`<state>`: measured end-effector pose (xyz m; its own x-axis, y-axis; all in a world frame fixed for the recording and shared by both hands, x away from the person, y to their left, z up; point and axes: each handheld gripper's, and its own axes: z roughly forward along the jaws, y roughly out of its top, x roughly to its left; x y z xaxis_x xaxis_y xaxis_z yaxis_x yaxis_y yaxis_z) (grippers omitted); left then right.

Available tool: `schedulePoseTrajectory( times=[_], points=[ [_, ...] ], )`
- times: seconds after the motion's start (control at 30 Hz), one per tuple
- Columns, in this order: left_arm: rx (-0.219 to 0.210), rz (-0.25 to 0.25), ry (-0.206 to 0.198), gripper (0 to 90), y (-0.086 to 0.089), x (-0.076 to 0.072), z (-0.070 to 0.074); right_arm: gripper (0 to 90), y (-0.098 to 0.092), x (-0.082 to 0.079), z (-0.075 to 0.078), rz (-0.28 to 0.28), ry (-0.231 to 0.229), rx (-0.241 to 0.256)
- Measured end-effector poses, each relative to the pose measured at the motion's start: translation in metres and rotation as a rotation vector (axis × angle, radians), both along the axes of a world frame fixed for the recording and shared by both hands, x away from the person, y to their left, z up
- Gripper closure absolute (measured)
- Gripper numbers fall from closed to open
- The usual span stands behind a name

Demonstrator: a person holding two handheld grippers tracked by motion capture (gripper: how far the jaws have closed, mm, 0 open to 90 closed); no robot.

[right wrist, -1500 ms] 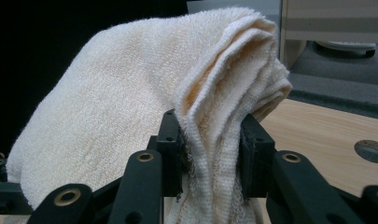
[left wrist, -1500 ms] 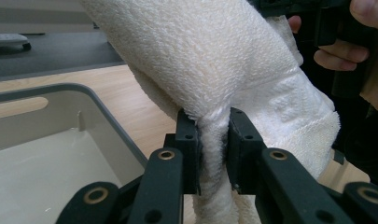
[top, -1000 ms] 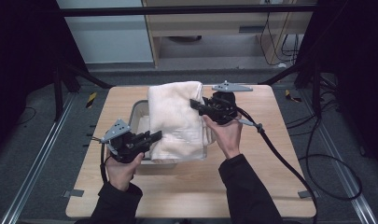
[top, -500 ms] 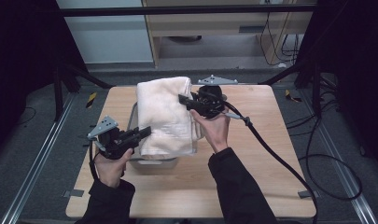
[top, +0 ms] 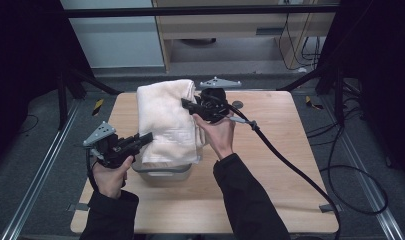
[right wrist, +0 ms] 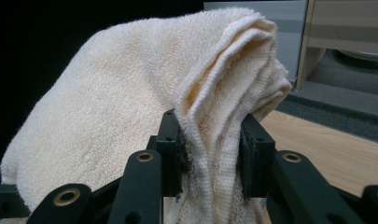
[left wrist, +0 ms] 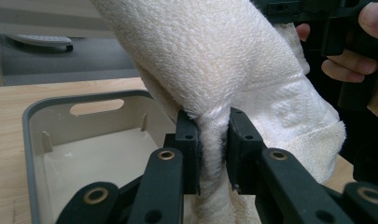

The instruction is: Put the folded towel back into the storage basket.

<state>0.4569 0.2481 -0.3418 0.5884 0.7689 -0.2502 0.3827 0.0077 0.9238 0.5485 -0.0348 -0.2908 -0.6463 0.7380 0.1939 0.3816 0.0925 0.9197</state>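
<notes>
You hold a folded cream towel (top: pixel 167 120) up over a grey bin (top: pixel 162 172) on the wooden tabletop (top: pixel 280 165). Your left hand-held gripper (top: pixel 146 138) is clamped on the towel's near lower edge, its jaws pinching a fold of terry above the bin's open, pale interior. Your right hand-held gripper (top: pixel 186 103) is clamped on the towel's far upper edge, the folded layers bunched between its jaws. The towel hangs stretched between the two, sloping down toward your left side.

Dark long sleeves (top: pixel 250 200); black tools (top: pixel 140 141) with brass-ringed screw holes, grey three-cornered plates, thick black cable (top: pixel 290 160).
</notes>
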Motion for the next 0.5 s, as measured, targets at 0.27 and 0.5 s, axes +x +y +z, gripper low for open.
schedulePoseTrajectory(
  times=[0.27,0.5],
  points=[
    [0.001,0.023,0.007,75.9,0.012,0.003,-0.001,66.4,0.014,0.007,-0.003,0.008,0.007,0.0],
    [0.014,0.037,0.022,75.9,0.021,0.006,-0.004,66.4,0.027,0.013,-0.01,0.012,0.013,-0.004]
  ],
)
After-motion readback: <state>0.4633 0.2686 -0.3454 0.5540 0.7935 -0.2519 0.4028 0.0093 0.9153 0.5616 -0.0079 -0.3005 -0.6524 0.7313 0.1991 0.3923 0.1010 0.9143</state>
